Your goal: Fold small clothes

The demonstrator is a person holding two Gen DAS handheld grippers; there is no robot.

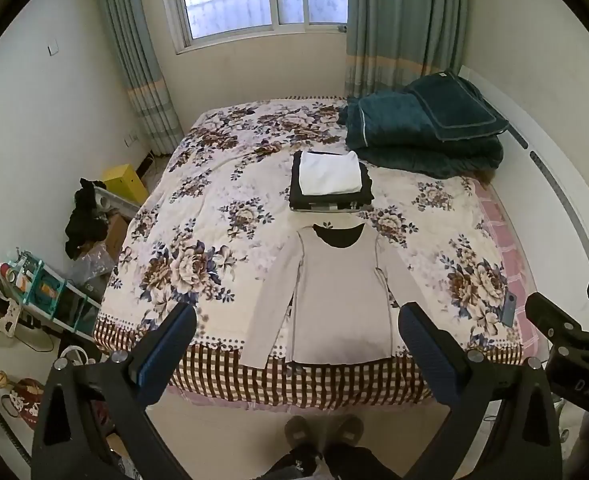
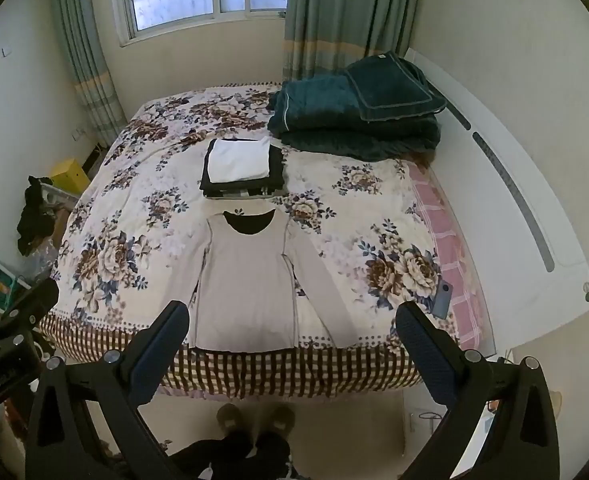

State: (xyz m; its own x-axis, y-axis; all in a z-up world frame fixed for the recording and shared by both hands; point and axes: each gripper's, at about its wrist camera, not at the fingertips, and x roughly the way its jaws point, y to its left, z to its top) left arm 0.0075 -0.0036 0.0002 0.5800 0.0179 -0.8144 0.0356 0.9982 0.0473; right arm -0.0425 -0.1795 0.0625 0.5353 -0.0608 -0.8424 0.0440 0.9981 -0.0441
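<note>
A pale long-sleeved top lies flat and face up on the floral bed, neckline away from me, hem at the near edge, sleeves spread; it also shows in the right wrist view. Behind it sits a stack of folded clothes, white on top of dark ones, also in the right wrist view. My left gripper is open and empty, held above the bed's near edge in front of the top. My right gripper is open and empty, held likewise beside it.
A folded teal blanket lies at the bed's far right. A phone lies near the right edge by the white headboard. Clutter, a shelf and a yellow box stand on the floor at left. The person's feet stand before the bed.
</note>
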